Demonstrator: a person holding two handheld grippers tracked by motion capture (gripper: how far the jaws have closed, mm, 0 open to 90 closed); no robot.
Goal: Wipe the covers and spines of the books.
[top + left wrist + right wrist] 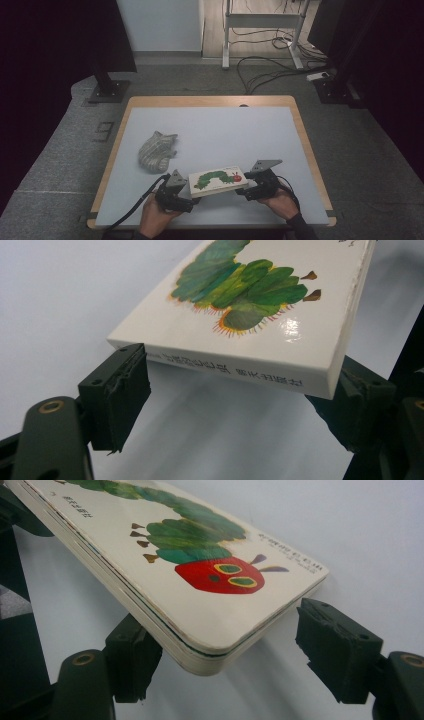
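The board book (218,180), white with a green caterpillar on its cover, sits at lower centre of the high view on the grey table (225,135). The left gripper (186,199) and right gripper (246,190) flank its ends, jaws spread, pads not pressing. A knitted item (157,151) lies upper left of it, well apart.

Landmark: table (120,150), pale grey top, light wood rim. Striped grey-and-cream knitted cloth (157,150) crumpled on left half of table. Black stand base (108,91) on grey carpet beyond table's far left corner. White metal frame (262,30) well beyond table's far edge. Black cables (265,70) looping on floor between that frame and table. White power strip (318,76) beyond table's far right corner.
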